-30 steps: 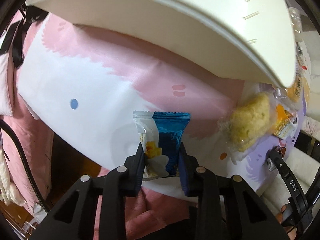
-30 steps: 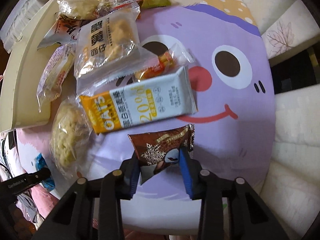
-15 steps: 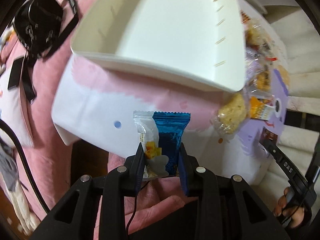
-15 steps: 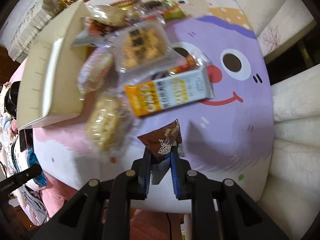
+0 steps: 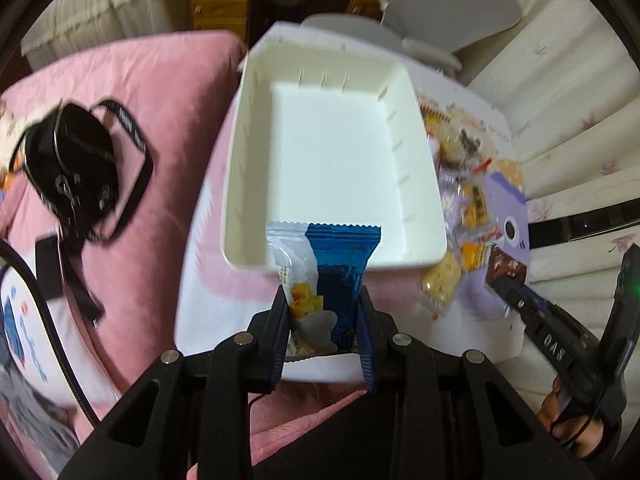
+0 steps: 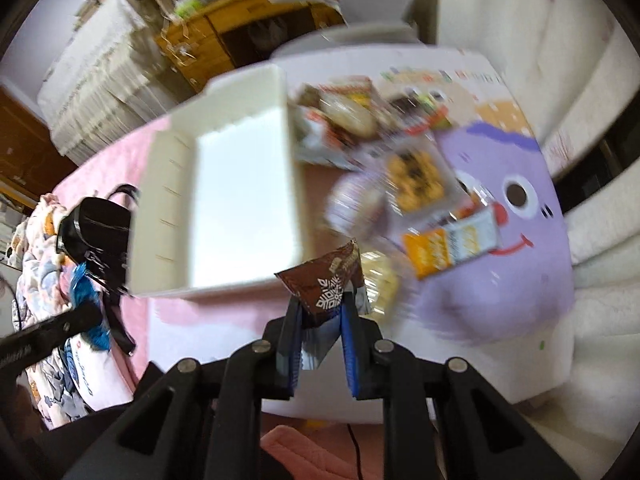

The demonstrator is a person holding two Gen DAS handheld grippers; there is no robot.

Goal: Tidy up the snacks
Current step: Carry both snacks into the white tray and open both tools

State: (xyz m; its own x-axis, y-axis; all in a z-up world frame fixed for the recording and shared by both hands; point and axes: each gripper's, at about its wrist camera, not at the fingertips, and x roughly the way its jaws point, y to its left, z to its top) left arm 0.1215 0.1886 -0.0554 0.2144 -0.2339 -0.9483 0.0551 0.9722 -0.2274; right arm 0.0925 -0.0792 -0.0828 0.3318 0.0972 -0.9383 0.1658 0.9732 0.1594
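Observation:
My left gripper is shut on a blue and white snack packet and holds it up near the front rim of the empty white bin. My right gripper is shut on a brown chocolate packet and holds it in the air to the right of the bin. The right gripper also shows at the right of the left wrist view. A pile of snacks lies on the purple cartoon cloth right of the bin, with an orange and white oats bar and a pale rice cake.
The bin stands on a pink and white cloth over a low table. A black strapped device lies on the pink cushion to the left. White cushions lie to the right. A wooden cabinet stands at the back.
Both grippers have risen and pulled back with their packets, so the whole bin shows from above. The right gripper closed on the chocolate packet, lifted it off the cloth and swung left toward the bin.

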